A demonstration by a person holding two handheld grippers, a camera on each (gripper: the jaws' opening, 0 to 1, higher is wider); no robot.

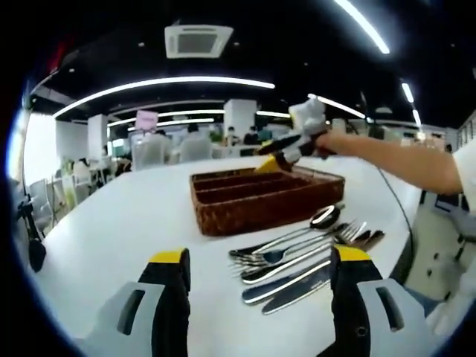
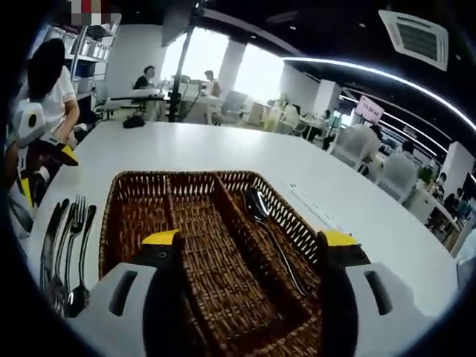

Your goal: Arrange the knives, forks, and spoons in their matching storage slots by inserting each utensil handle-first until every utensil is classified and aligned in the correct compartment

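A brown wicker tray (image 1: 260,197) with three long compartments stands on the white table. Beside it lies a loose pile of knives, forks and spoons (image 1: 297,260). My left gripper (image 1: 259,255) is open just short of that pile, with nothing between its jaws. My right gripper (image 1: 294,145), held by a person's arm, hovers over the tray's far end. In the right gripper view, my right gripper (image 2: 249,238) is open above the tray (image 2: 134,216). One spoon (image 2: 260,216) lies in the right-hand compartment. The pile (image 2: 67,245) and my left gripper (image 2: 33,149) are at the left.
The white table (image 1: 126,223) stretches wide around the tray; its edge curves at the right, where a dark cable (image 1: 401,216) runs. Chairs, other tables and seated people (image 2: 149,78) are in the background. A white strip (image 2: 320,208) lies on the table beyond the tray.
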